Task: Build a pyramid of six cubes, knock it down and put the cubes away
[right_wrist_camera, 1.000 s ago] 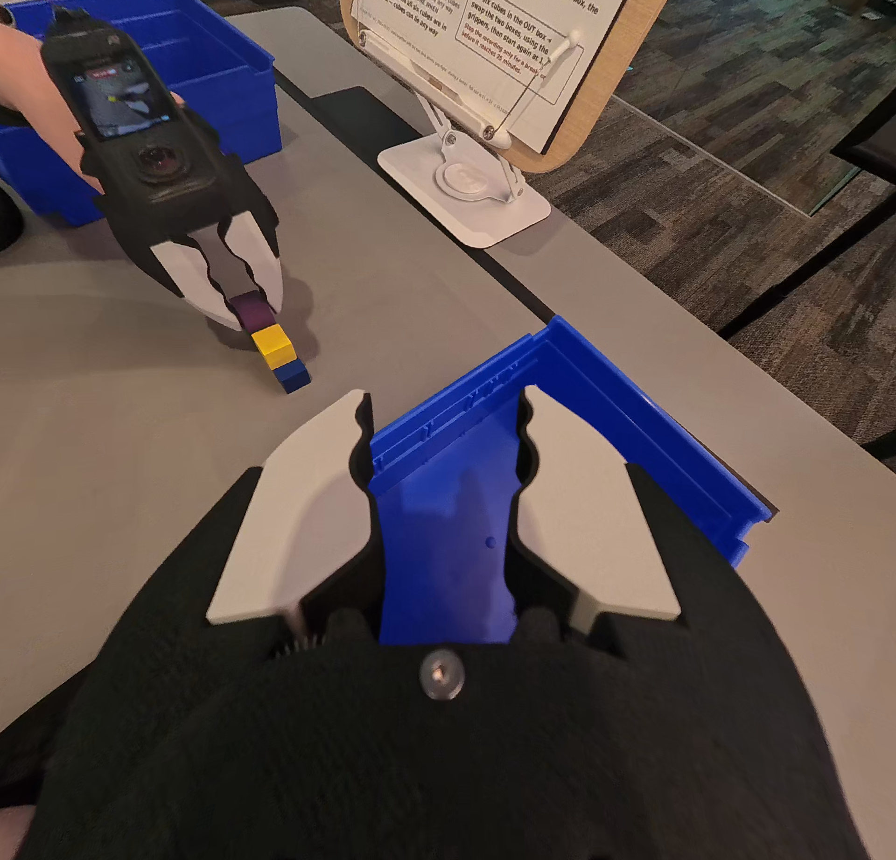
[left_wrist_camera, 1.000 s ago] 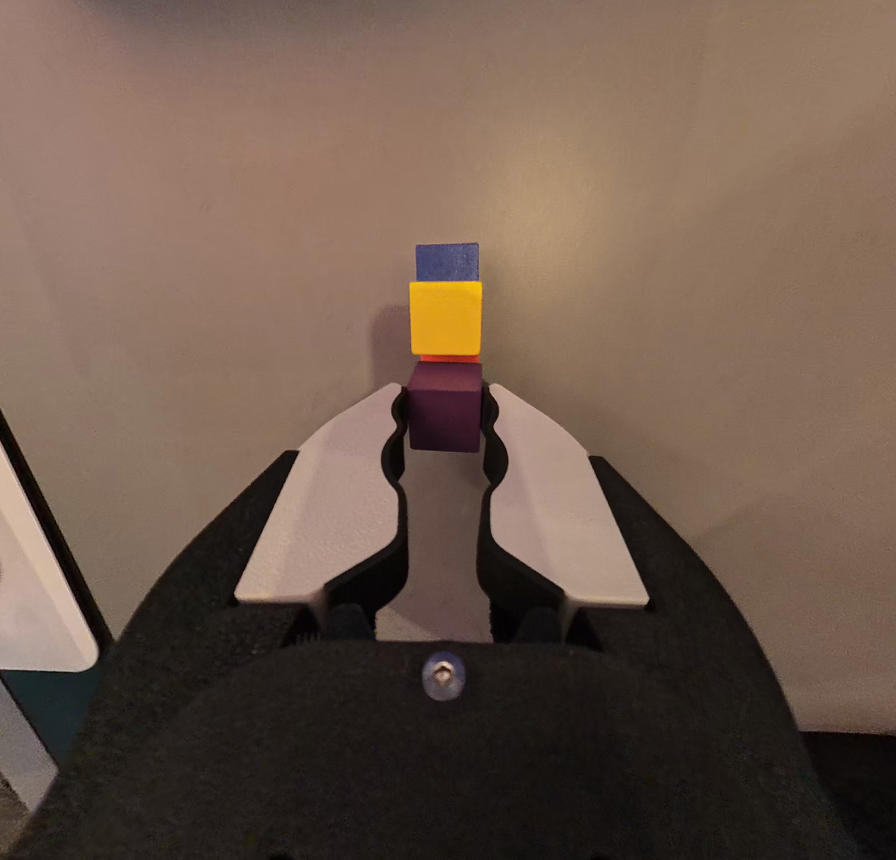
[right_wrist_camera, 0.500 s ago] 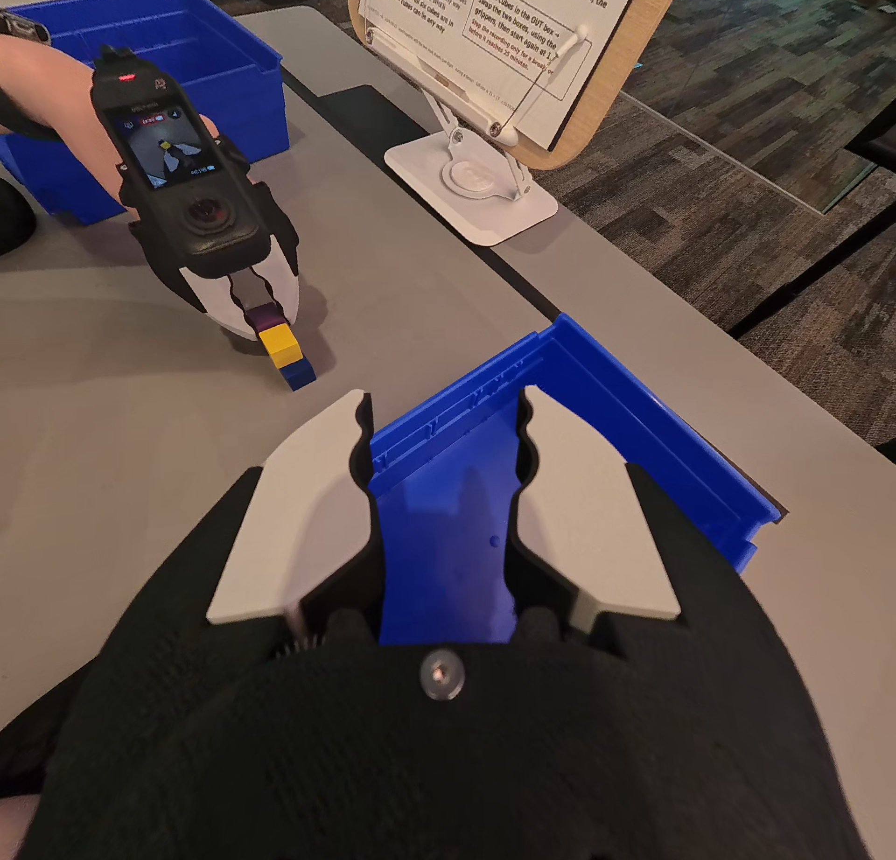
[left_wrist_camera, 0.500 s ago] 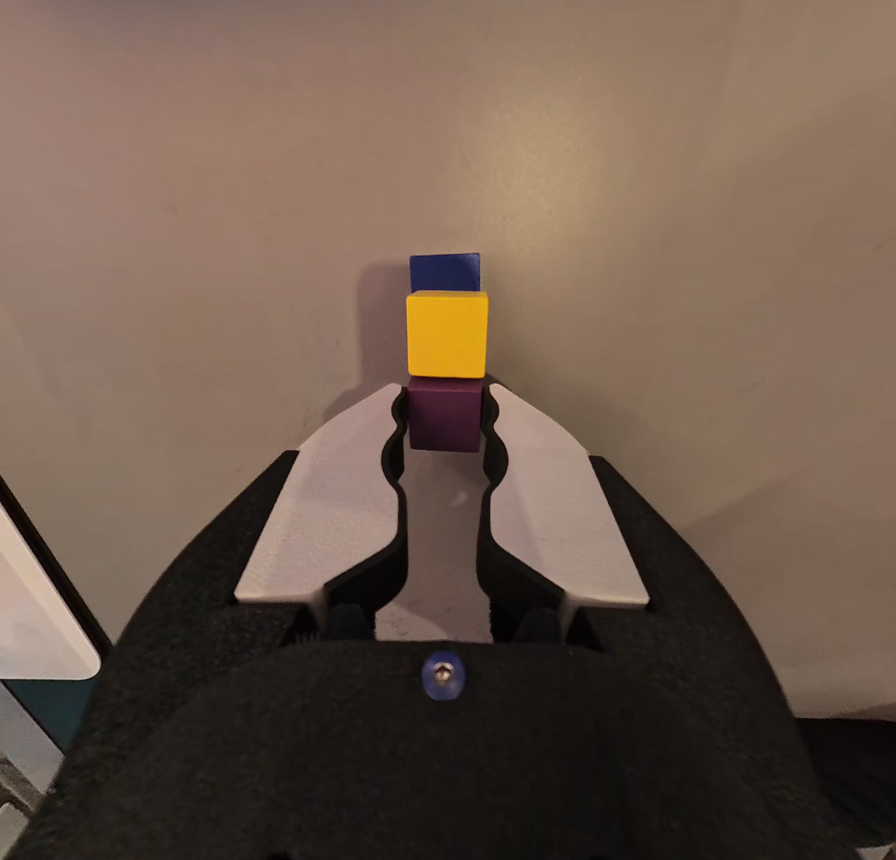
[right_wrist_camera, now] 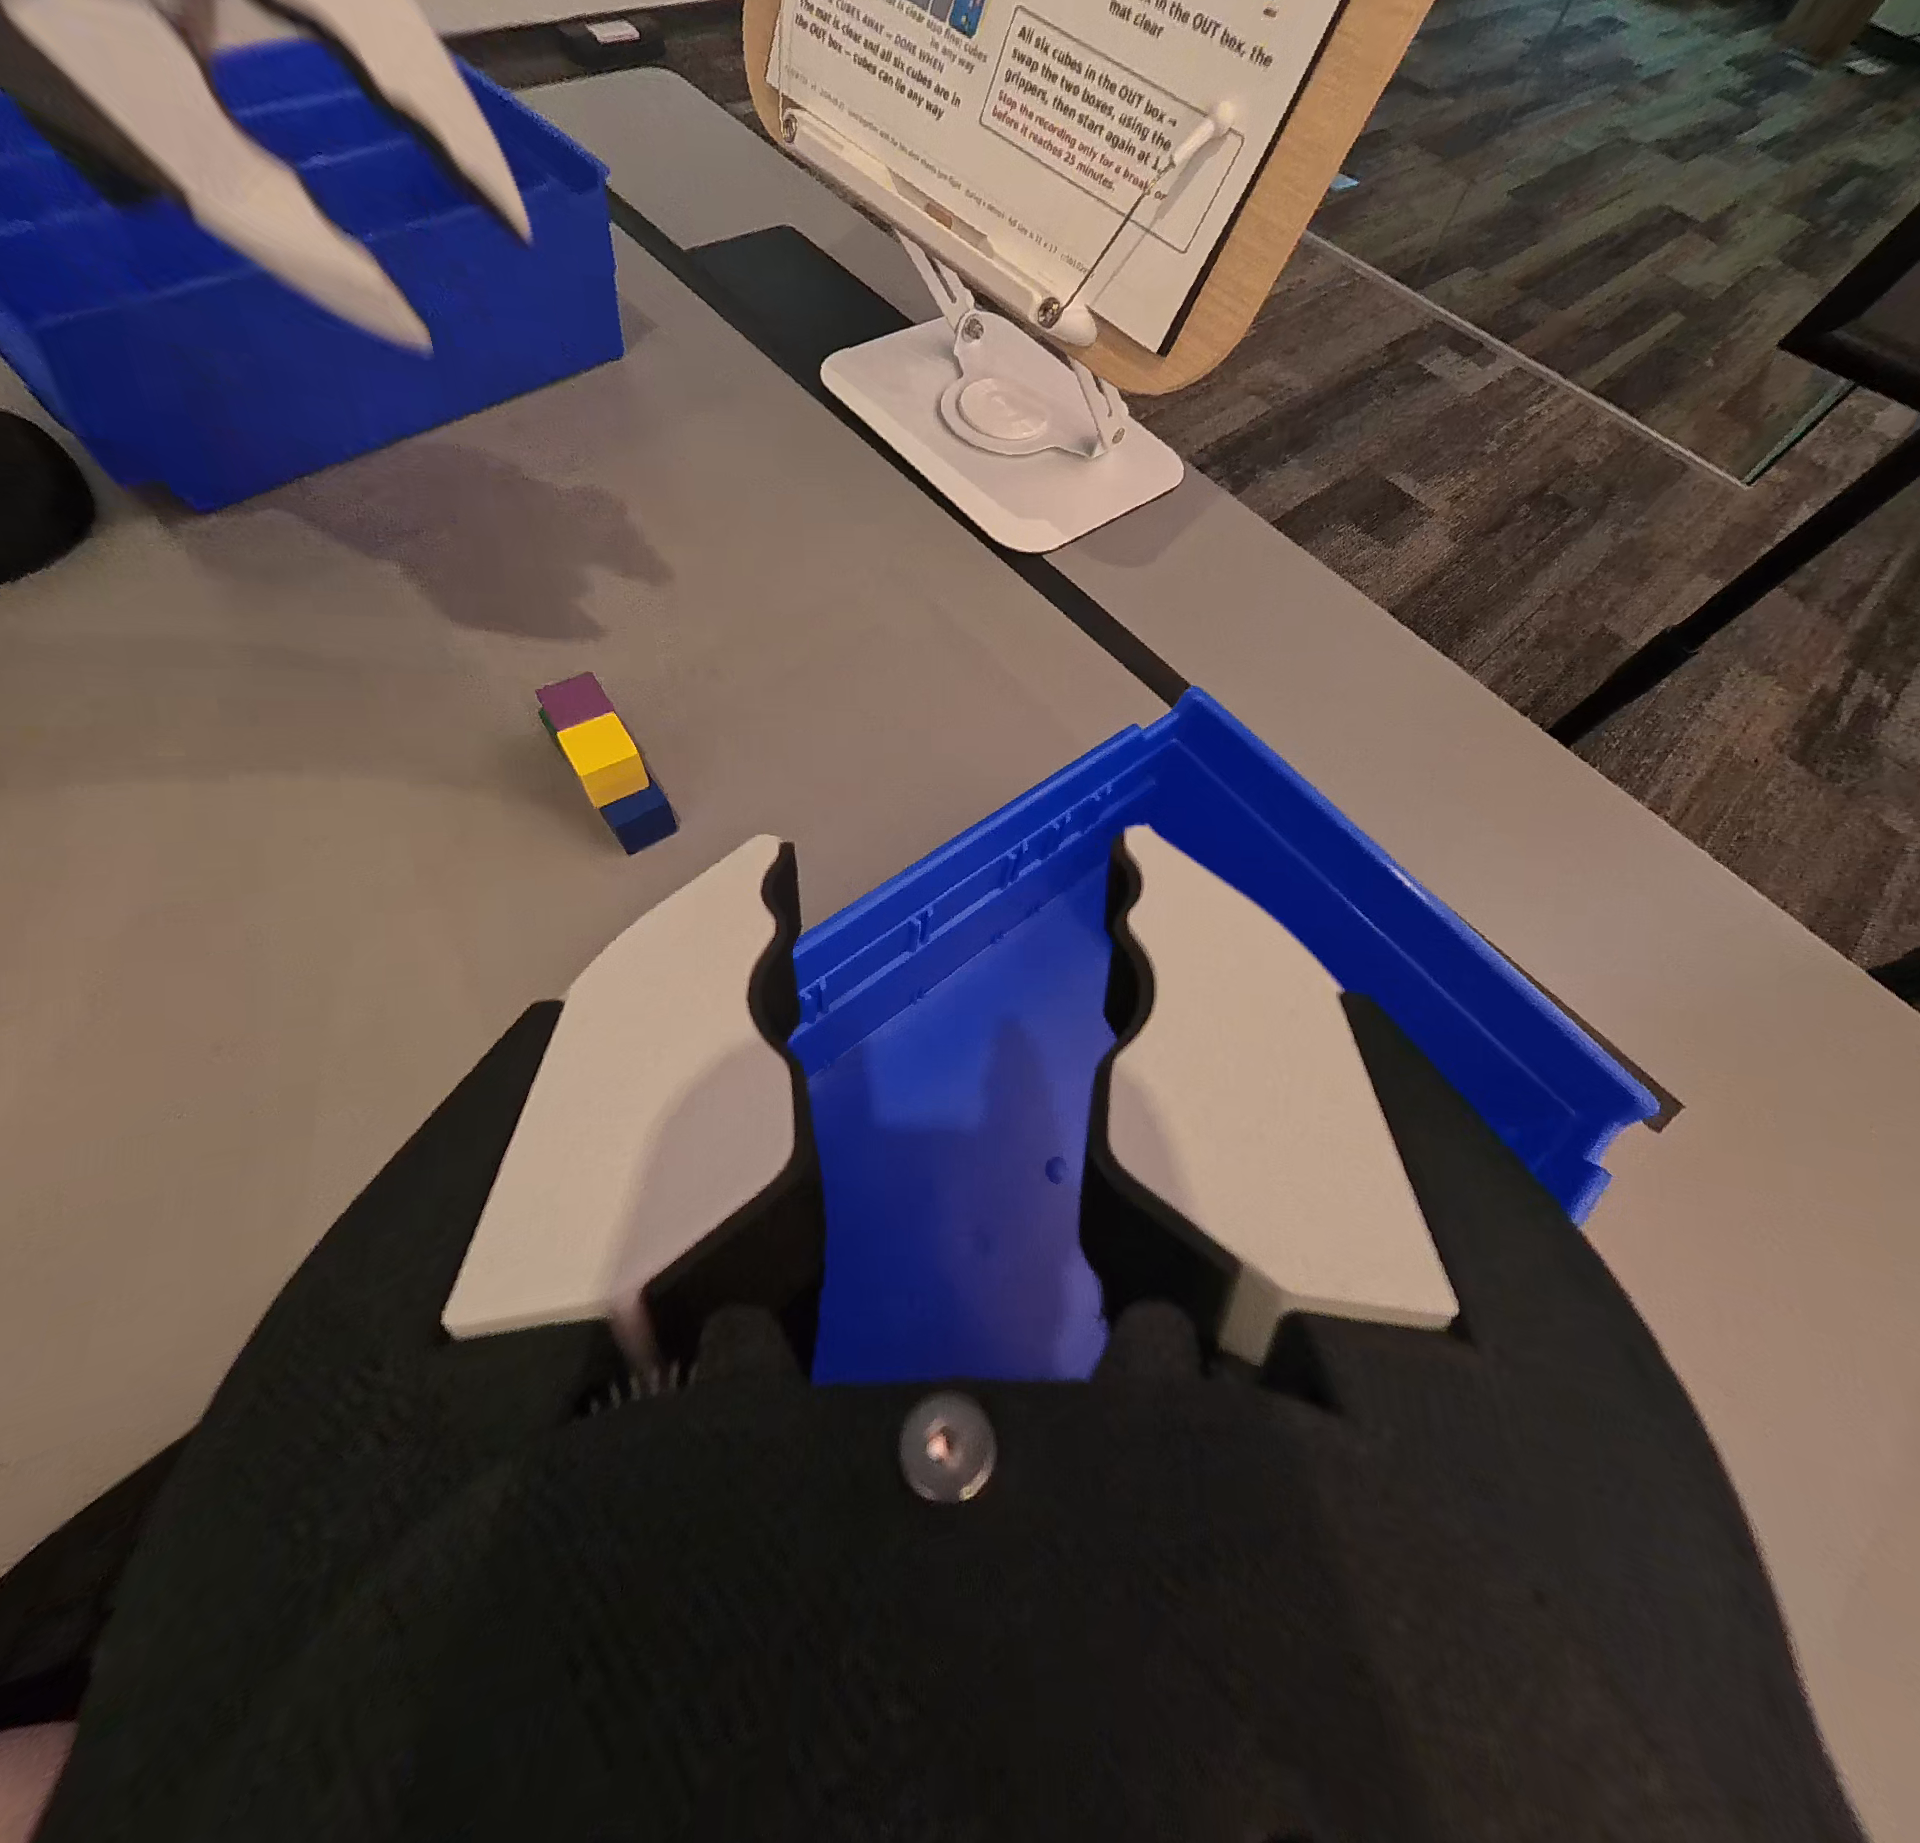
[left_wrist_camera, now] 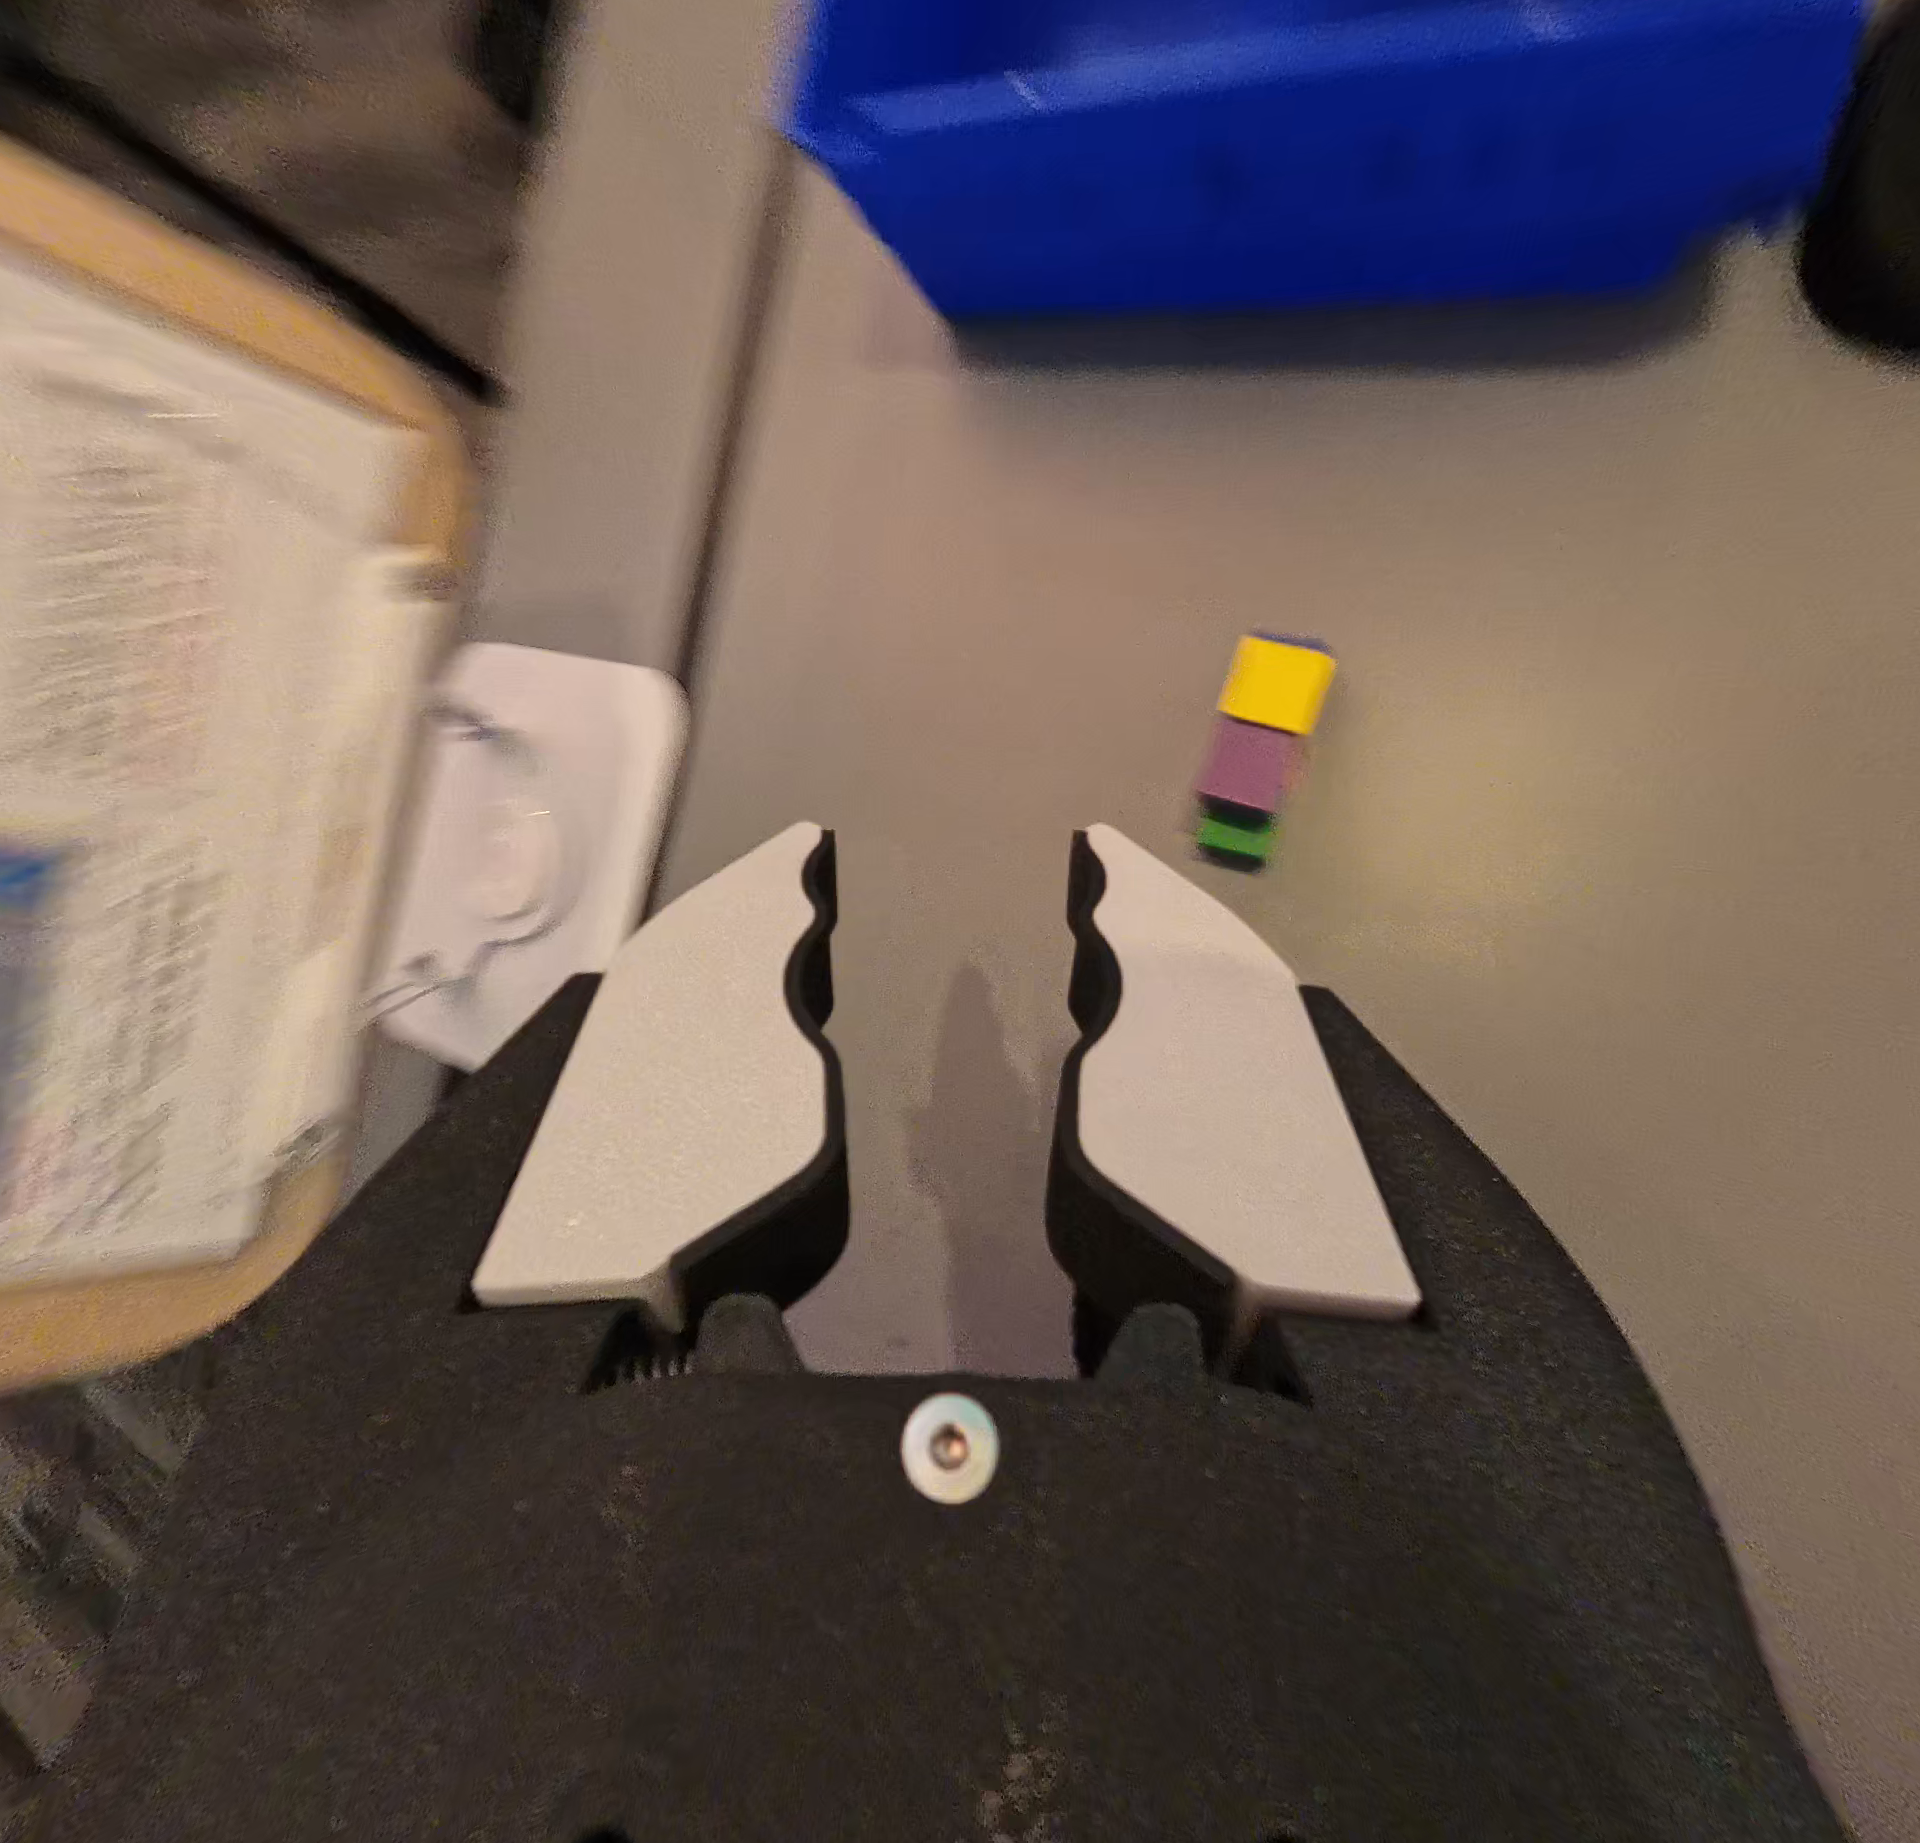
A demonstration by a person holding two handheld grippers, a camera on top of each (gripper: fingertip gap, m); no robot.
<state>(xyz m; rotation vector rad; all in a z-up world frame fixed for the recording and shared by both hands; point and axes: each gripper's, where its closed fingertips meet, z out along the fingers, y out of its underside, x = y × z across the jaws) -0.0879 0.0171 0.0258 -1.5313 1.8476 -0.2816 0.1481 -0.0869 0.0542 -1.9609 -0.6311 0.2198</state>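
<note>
A small stack of cubes stands on the grey table (right_wrist_camera: 260, 910). A purple cube (right_wrist_camera: 571, 700) and a yellow cube (right_wrist_camera: 601, 754) sit on top, with a blue cube (right_wrist_camera: 639, 817) and a green cube (right_wrist_camera: 544, 721) below. The blurred left wrist view shows the same yellow (left_wrist_camera: 1276, 681), purple (left_wrist_camera: 1247, 765) and green (left_wrist_camera: 1234, 837) cubes, right of and beyond my left gripper (left_wrist_camera: 951, 837). That gripper is open and empty, raised well above the table; it also shows in the right wrist view (right_wrist_camera: 468, 287). My right gripper (right_wrist_camera: 951, 848) is open and empty over a blue bin (right_wrist_camera: 1351, 910).
A second blue bin (right_wrist_camera: 312, 359) stands at the back left of the table. An instruction board (right_wrist_camera: 1039, 131) on a white stand (right_wrist_camera: 997, 443) sits at the table's far edge. A dark seam crosses the table between the board and the near bin.
My left gripper was shut on the purple cube at the stack. It has opened, left the cube on the stack, and lifted up and away. The right gripper has stayed put.
</note>
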